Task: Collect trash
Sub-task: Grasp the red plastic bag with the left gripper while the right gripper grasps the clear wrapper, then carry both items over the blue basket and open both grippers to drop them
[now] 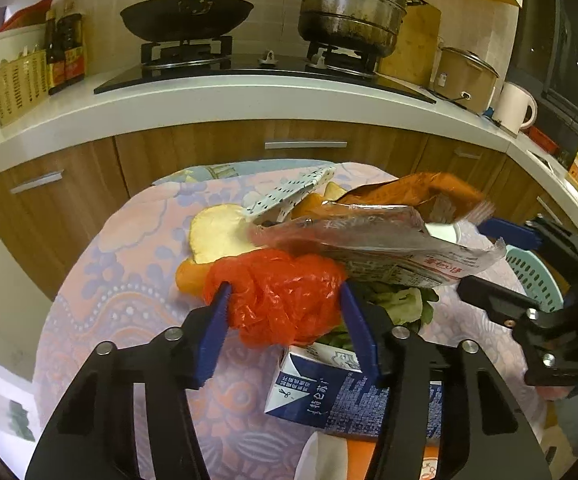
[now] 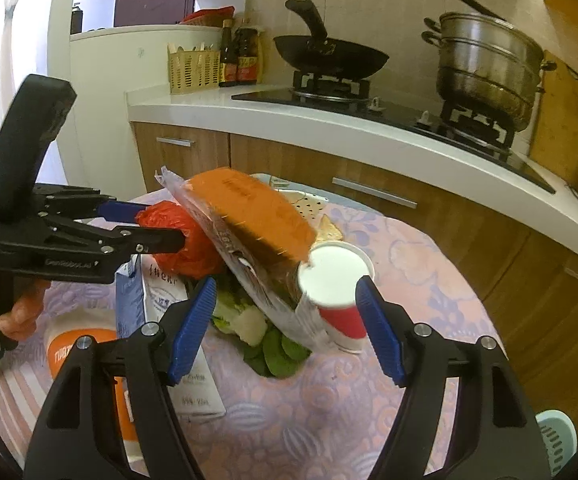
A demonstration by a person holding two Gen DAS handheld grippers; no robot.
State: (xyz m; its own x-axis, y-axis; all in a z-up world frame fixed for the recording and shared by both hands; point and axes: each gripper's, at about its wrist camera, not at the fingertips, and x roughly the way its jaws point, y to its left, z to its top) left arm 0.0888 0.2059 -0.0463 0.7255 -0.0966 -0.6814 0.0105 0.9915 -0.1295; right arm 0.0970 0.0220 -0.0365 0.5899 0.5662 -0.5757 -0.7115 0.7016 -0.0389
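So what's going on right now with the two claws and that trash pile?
Left claw closing around red plastic bag. Right claw open, straddling snack wrapper and paper cup. Milk carton crowds close.

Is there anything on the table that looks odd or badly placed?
Yes. A clear wrapper lies tilted across the pile, leaning on the rim of the paper cup. Loose green leaves lie directly on the tablecloth, beside the milk carton.
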